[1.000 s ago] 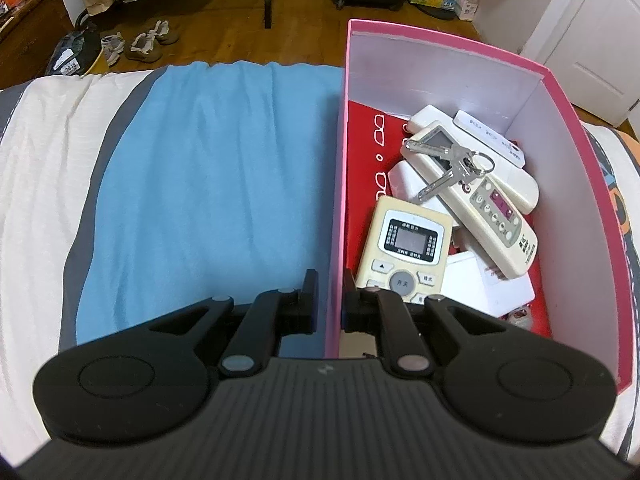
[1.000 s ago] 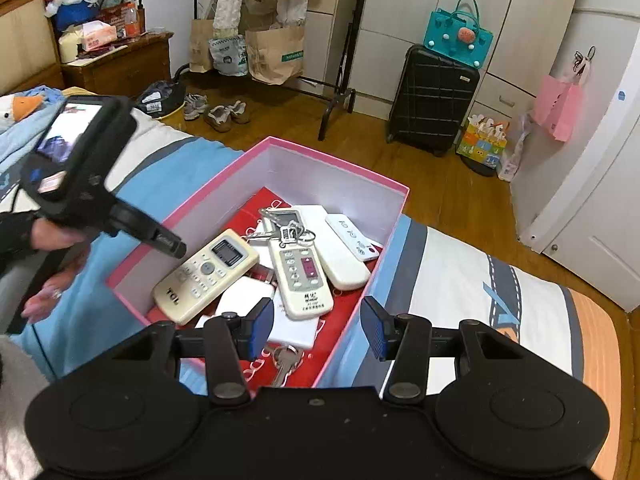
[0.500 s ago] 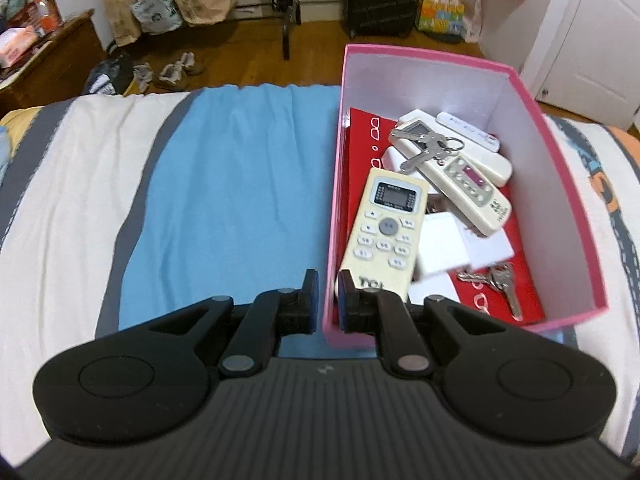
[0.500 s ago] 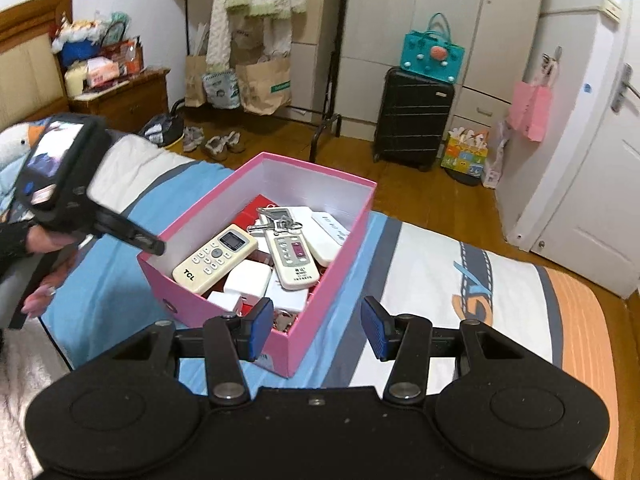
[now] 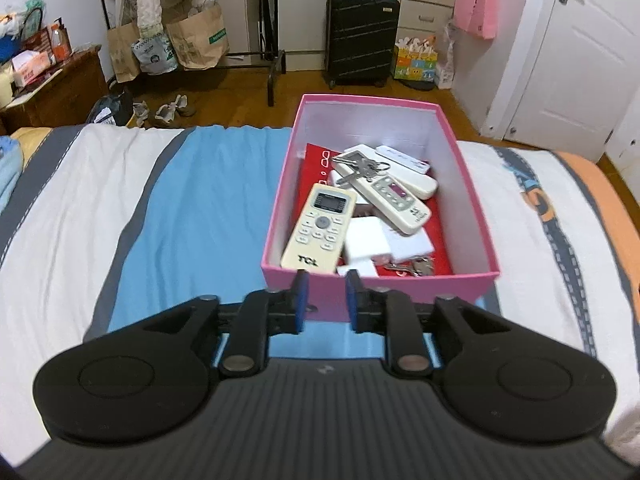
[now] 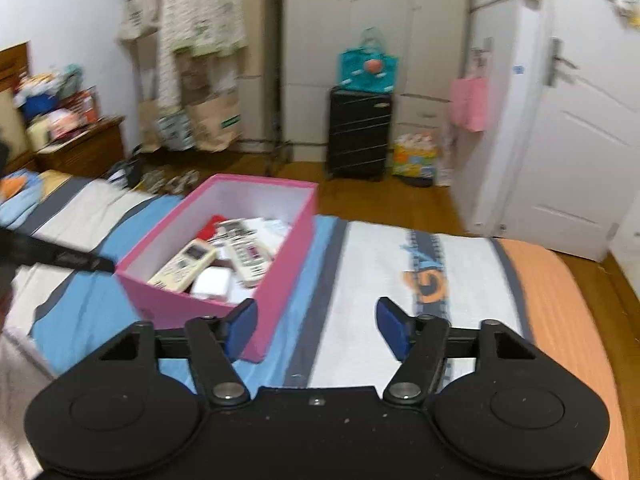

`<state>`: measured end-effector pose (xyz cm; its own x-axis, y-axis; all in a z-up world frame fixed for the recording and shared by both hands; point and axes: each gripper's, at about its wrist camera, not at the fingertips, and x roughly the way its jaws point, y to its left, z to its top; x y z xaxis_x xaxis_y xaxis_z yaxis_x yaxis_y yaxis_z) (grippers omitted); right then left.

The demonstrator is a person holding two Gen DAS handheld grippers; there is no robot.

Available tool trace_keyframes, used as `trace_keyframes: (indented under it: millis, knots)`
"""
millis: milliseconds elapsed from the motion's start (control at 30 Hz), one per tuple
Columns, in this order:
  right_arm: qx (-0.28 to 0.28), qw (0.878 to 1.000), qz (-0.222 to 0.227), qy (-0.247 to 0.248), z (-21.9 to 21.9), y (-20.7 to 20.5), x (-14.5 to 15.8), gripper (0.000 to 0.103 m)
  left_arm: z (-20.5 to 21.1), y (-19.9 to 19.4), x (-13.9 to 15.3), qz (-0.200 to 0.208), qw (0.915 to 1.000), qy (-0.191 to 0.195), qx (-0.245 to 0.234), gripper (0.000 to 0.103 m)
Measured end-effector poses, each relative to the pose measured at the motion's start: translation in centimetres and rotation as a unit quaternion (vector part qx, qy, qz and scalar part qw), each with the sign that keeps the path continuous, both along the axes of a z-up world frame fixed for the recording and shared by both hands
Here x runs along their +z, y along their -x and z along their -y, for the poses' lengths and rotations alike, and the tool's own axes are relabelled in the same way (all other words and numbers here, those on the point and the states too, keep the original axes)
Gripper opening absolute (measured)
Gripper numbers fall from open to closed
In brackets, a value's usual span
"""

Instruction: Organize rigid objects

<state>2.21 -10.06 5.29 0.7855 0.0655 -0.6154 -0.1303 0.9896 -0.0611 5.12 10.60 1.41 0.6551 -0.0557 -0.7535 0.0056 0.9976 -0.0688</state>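
Observation:
A pink box (image 5: 472, 196) stands on the bed and holds remotes, white blocks and keys. A cream TCL remote (image 5: 320, 228) lies at its left side, a second remote (image 5: 396, 196) with a bunch of keys (image 5: 362, 168) on it lies further in. My left gripper (image 5: 325, 300) is open and empty, just in front of the box's near wall. The box also shows in the right wrist view (image 6: 280, 280). My right gripper (image 6: 316, 326) is wide open and empty, above the bed to the right of the box's near corner.
The bed has a blue towel (image 5: 200, 216) left of the box and a striped white and orange cover (image 5: 560, 220) on the right. Behind the bed are a wooden floor, a black suitcase (image 5: 362, 36), a clothes rack with paper bags (image 5: 196, 36) and a white door (image 5: 576, 52).
Both grippers have pulled back and up from the box. My left gripper's jaws, which stood on either side of the box's left wall, have opened and now sit in front of the box. The right gripper stays open.

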Motion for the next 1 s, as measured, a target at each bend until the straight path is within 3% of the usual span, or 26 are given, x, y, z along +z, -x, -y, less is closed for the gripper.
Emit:
trace_keyframes:
  millis: [100,133,267,433,600,700,800,1000]
  knots:
    - [-0.030,0.999,0.016,0.006,0.6,1.0,-0.3,0.095,0.8,1.9,0.4,0.014,0.9998,-0.012,0.007,0.046]
    - [-0.038,0.999,0.026,0.009,0.7,1.5,-0.4,0.097,1.0,2.5,0.4,0.018,0.9997,-0.015,0.008,0.049]
    - [-0.056,0.998,0.032,0.001,1.1,2.5,-0.7,0.098,1.7,4.7,0.6,0.028,0.9996,-0.010,0.003,0.066]
    - [-0.065,0.997,0.028,0.011,0.8,3.5,-0.6,0.099,2.4,6.9,1.1,0.046,0.9990,0.002,0.002,0.079]
    - [-0.065,0.997,0.036,0.020,0.1,4.5,-0.3,0.099,3.3,8.7,2.0,0.070,0.9975,-0.008,-0.007,0.099]
    - [-0.064,0.997,0.036,0.019,-0.1,5.0,-0.1,0.099,3.7,9.7,2.2,0.083,0.9965,-0.012,-0.007,0.103]
    - [-0.069,0.997,0.034,0.017,-0.3,5.4,-0.1,0.100,4.1,10.0,2.2,0.059,0.9977,-0.033,0.005,0.103]
    - [-0.079,0.996,0.025,0.027,-0.6,5.6,0.0,0.100,4.6,10.5,2.7,0.064,0.9972,-0.039,0.009,0.103]
